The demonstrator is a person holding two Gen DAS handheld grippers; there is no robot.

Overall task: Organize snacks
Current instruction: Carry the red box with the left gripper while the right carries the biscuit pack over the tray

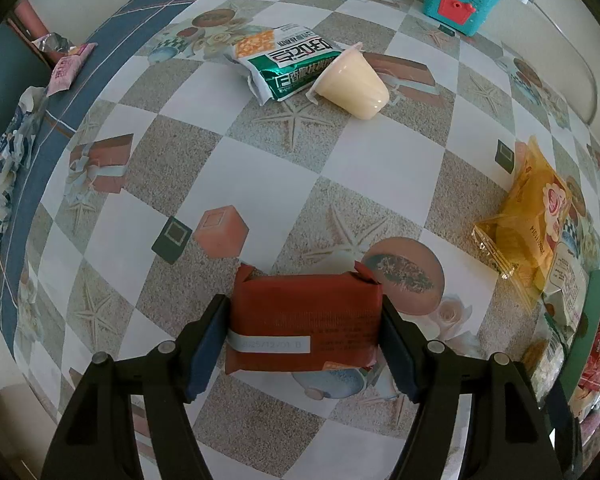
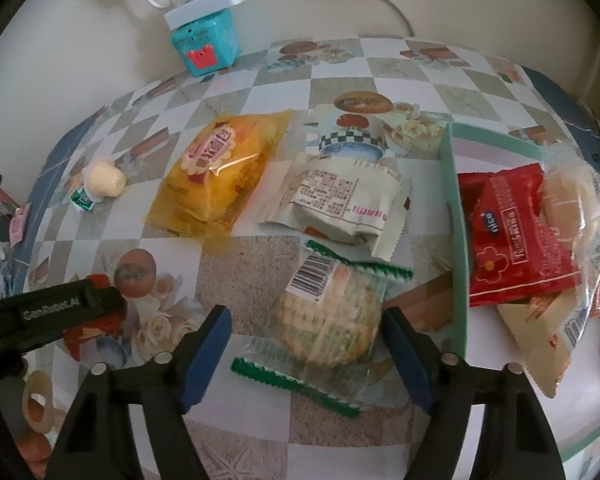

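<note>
Left gripper (image 1: 305, 340) clamped by both pads on one red-brown packet (image 1: 305, 322), resting on the table (image 1: 380, 168). Right gripper (image 2: 307, 354) spread wide around one green-edged cracker pack (image 2: 328, 320), pads clear of it. Beyond it: one white packet (image 2: 340, 204), one yellow packet (image 2: 220, 172). Right of it: one tray (image 2: 456, 216) of snacks.

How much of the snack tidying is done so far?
Partly done. The green tray already holds a red packet and others. The left gripper clamps a red-brown packet; the right gripper straddles a green-edged cracker packet. The yellow packet, white packet and jelly cup remain.
</note>
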